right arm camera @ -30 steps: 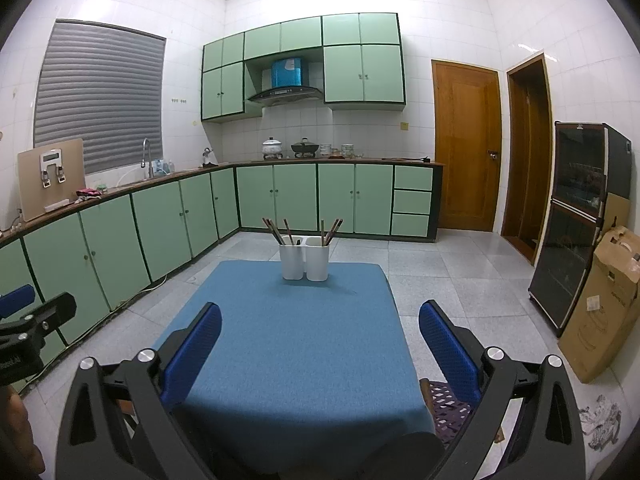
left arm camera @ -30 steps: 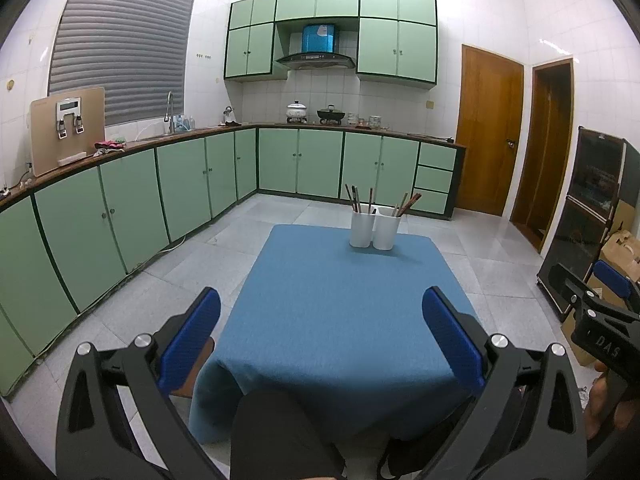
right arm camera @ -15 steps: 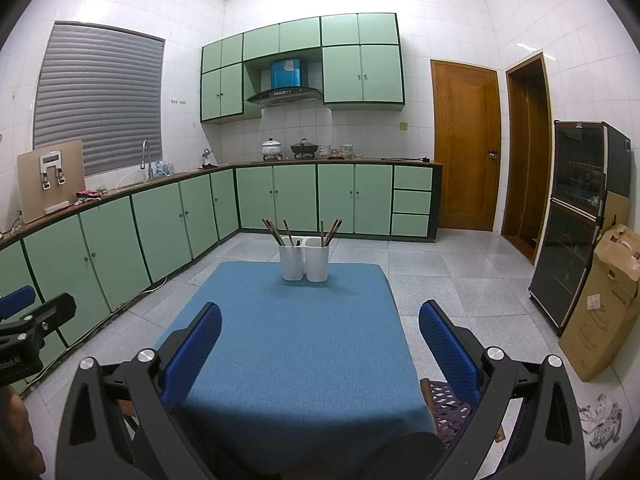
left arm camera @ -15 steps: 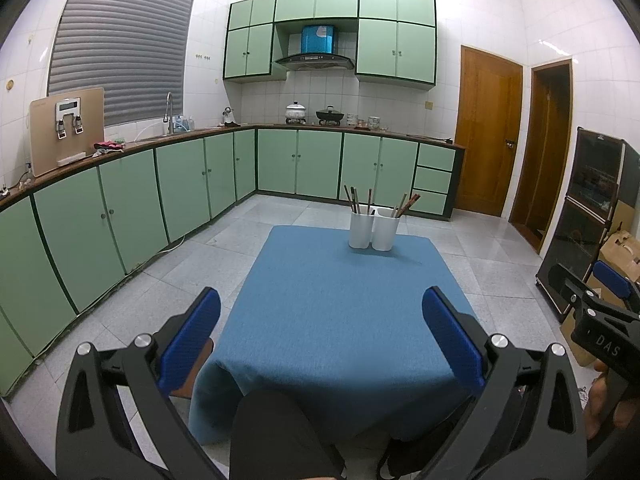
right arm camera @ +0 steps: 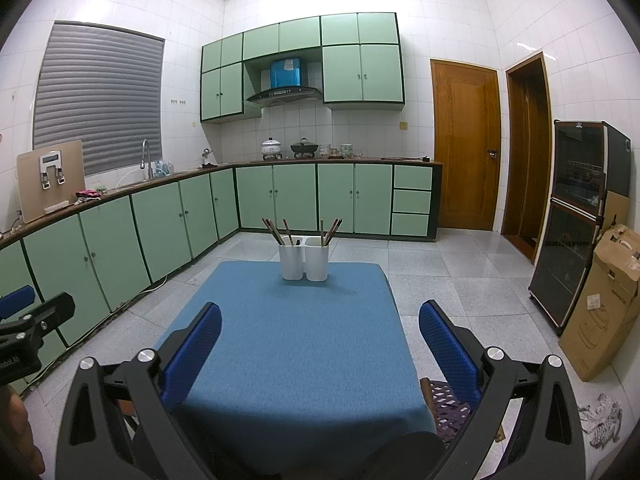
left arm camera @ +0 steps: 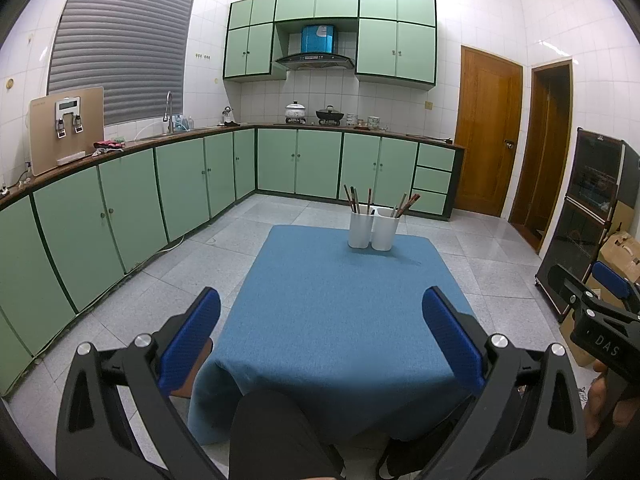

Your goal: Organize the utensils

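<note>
We see a square surface covered in a blue cloth (left arm camera: 340,312) filling the centre of both views, with pale green kitchen cabinets (left arm camera: 132,208) running along the left and back of the frame. At the right edge of the right wrist view stand a tall dark glass-fronted cabinet (right arm camera: 576,220) and a brown cardboard box (right arm camera: 600,300).

Our left tongs (left arm camera: 320,332) sit at the bottom of the left wrist view, their blue-padded fingers (left arm camera: 192,336) spread wide with nothing between them, above the near edge of the cloth. Our right tongs (right arm camera: 320,340) are likewise spread wide and empty at the bottom of the right wrist view. Each tool also shows at the edge of the other's view.

Near the far edge of the surface, upper centre of the frame, stand two white rectangular holders (left arm camera: 373,233), touching side by side and upright. Brown wooden chopsticks (left arm camera: 354,199) lean out of both: several in the left holder, a few in the right (right arm camera: 331,230). Both tongs are well apart from the holders.
</note>
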The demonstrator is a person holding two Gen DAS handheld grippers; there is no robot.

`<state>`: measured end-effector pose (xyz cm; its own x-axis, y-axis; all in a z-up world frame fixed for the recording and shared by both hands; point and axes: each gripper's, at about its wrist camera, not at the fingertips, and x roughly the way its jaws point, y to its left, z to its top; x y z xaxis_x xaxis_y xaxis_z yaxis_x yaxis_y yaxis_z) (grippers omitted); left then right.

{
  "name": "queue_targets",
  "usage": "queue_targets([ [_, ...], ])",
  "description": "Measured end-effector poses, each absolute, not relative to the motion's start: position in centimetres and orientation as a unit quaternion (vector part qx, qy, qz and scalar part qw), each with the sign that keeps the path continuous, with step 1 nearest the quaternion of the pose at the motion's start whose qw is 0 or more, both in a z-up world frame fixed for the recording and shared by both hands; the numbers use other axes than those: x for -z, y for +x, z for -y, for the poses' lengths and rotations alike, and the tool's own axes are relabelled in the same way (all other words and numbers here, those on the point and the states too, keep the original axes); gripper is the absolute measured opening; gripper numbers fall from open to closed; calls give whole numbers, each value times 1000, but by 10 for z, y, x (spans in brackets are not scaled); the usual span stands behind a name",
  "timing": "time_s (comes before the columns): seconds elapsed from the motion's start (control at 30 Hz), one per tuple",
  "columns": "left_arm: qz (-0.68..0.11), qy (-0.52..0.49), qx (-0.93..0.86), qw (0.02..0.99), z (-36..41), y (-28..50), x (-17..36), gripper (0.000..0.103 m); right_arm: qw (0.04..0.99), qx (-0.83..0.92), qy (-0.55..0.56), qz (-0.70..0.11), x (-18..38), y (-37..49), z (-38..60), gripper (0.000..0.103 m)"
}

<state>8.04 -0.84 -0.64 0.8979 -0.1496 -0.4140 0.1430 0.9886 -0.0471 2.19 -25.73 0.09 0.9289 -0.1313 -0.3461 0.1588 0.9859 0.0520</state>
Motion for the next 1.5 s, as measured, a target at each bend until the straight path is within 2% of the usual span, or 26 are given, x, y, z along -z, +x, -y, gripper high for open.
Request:
queue_targets([
  [1.5,-214,-9,81,973,10,78,4,98,981,74,41,-173,-1,22,258,97],
])
